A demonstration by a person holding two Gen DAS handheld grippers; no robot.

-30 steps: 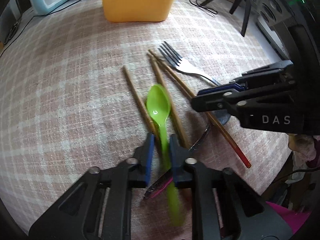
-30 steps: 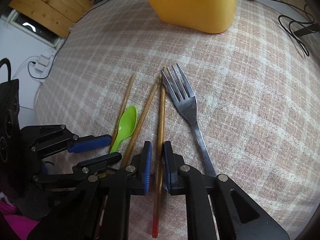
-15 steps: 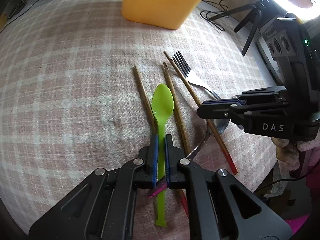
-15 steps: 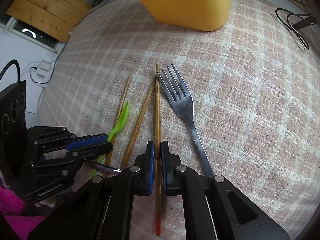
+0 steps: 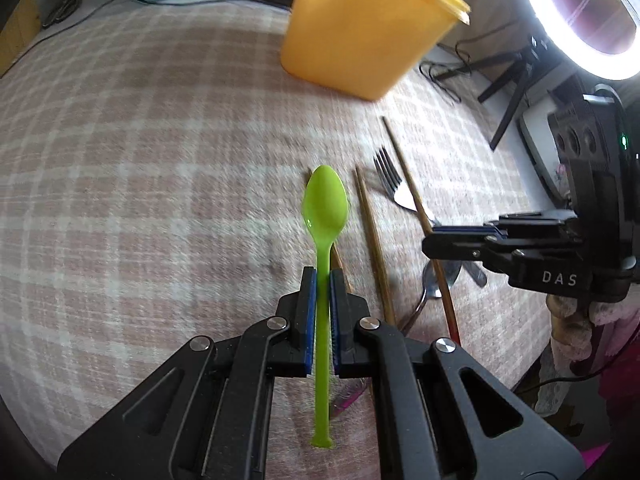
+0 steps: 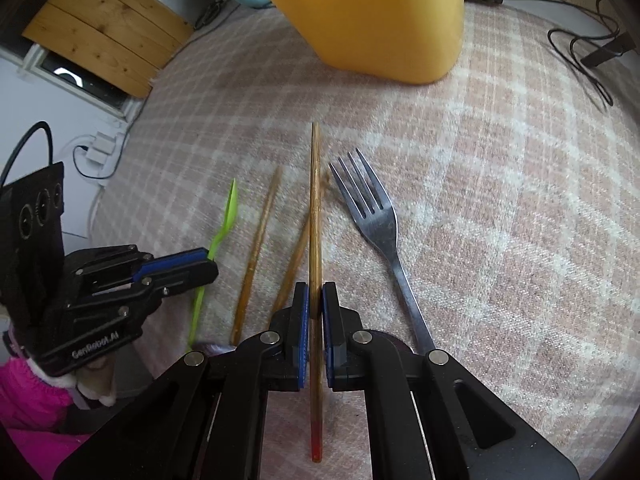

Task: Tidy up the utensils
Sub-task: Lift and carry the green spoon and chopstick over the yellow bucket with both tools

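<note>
Nearest my left camera, the left gripper (image 5: pixel 323 280) has its blue-padded fingers (image 5: pixel 308 312) clamped on the handle of the green spoon (image 5: pixel 324 208), whose bowl points straight ahead and whose tail sticks out behind the pads toward the lens; I see it raised off the checked cloth (image 5: pixel 140 200) that covers the desk. On my right camera, the right gripper (image 6: pixel 316 296) has its fingers (image 6: pixel 301 320) pressed together on a red-tipped chopstick (image 6: pixel 315 208), the red end nearest the lens and the plain end reaching forward, also lifted clear of the cloth. Just beyond and below, two more chopsticks (image 6: pixel 256 248) lie on the cloth between the held one and the spoon, angled toward each other at their near ends. To the right of the held chopstick the metal fork (image 6: pixel 372 216) lies flat, tines pointing away, its handle running under my right gripper. From the left view a metal spoon (image 5: pixel 434 292) shows beneath the right gripper, partly hidden. Farther off stands the yellow bin (image 6: pixel 380 12), upright on the cloth, with a lit ring light (image 5: pixel 580 12) and cables (image 6: pixel 576 52) behind it at the desk's far edge
</note>
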